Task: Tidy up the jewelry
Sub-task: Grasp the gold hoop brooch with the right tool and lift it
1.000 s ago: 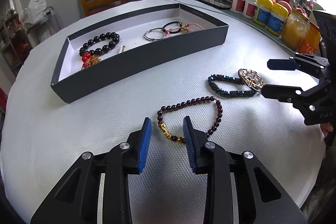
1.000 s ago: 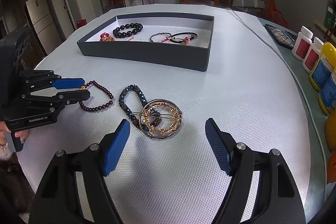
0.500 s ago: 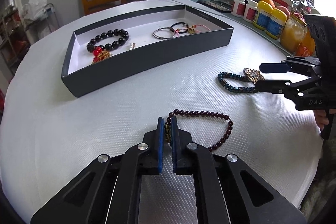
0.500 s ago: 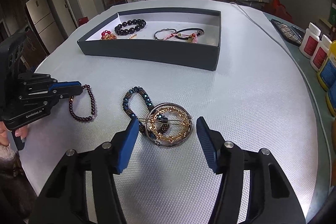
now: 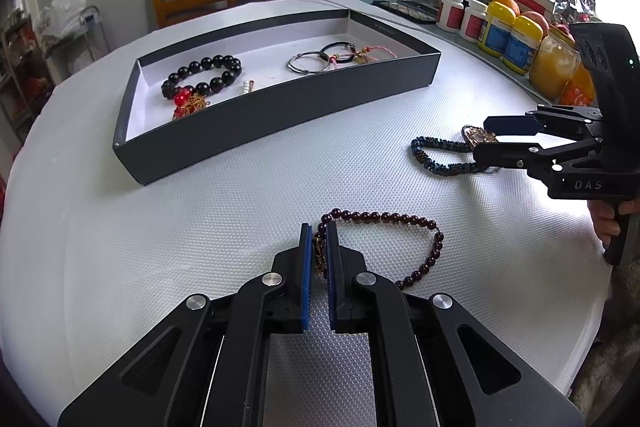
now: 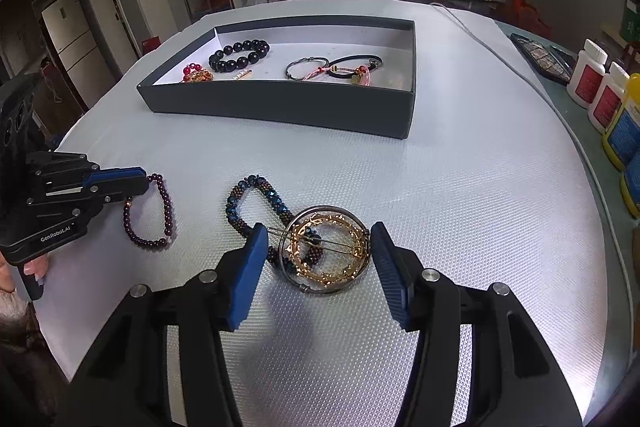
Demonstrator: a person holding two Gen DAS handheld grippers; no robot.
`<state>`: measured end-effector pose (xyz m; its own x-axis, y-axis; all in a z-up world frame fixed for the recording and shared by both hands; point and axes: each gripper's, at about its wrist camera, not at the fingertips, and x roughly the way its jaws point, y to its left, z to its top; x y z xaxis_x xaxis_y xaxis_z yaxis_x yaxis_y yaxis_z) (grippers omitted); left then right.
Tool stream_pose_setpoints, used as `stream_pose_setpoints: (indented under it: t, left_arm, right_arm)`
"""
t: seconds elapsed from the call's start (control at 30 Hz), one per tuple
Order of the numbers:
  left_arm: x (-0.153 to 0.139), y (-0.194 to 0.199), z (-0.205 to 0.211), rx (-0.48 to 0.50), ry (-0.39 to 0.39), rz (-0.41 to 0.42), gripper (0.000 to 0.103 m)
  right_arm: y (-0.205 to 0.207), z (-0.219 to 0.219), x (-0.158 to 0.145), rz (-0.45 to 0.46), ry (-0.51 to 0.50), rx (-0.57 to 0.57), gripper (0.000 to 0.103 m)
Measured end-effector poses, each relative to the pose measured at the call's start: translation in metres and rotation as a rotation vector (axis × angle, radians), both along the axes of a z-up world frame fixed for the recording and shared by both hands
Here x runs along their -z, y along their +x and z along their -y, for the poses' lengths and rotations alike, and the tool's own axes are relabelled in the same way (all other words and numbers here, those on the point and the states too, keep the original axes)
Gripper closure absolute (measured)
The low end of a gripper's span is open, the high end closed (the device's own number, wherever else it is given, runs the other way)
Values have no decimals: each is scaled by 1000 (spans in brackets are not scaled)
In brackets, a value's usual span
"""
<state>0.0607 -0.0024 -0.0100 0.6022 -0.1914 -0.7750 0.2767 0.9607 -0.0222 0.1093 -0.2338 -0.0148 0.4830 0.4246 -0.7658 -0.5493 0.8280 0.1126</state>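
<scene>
The left gripper (image 5: 319, 247) was clamped on the gold charm section of a dark garnet-red round-bead bracelet (image 5: 404, 243), its 2 blue-padded fingers (image 5: 306, 267) pressed nearly together with the charm pinched between them. The rest of that bracelet lay in a loop on the white textured tablecloth (image 5: 200, 227), trailing to the right of the fingers. In the right wrist view the same bracelet (image 6: 154, 215) sat at the tip of the left gripper (image 6: 132, 183), well short of the box.

The right gripper (image 6: 316, 251) had its jaws spread wide, 1 on each side of a round gold-and-silver wire hoop ornament (image 6: 326, 253). The left pad (image 6: 250, 267) stood just beside the ornament's protruding pin; whether it touched could not be told. The ornament lay over 1 end of a blue and brown woven-bead bracelet (image 6: 256, 205), which rested flat on the cloth. From the left wrist view that blue bracelet (image 5: 438, 157) lay by the right gripper (image 5: 492, 137).

Beyond both stood a shallow dark grey rectangular box with a white floor (image 5: 280, 115). Inside it were a black large-bead bracelet (image 5: 204, 75), a red-and-gold charm piece (image 5: 188, 103), a thin silver bangle (image 5: 307, 63) and a black cord bracelet with pink thread (image 5: 344, 53).
</scene>
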Motion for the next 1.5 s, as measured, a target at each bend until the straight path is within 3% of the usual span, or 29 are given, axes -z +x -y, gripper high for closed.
stream_pose_setpoints:
  t: [0.73,0.93,1.2,1.5]
  left_arm:
    - [-28,-12,1,33,-34,79,97]
    - [-23,-13,1,37,-31,62,97]
    - [-19,-12,6,56,-32,52,97]
    - [-18,-12,9,67,-29,44,97]
  right_arm:
    - [-15,6,-29,51,61,-27,52]
    - [-12,12,-17,32,14,-5,52]
    - [-15,43,-10,-65,85,-20,52]
    - [-36,43,-3,-12,-11,-41,51]
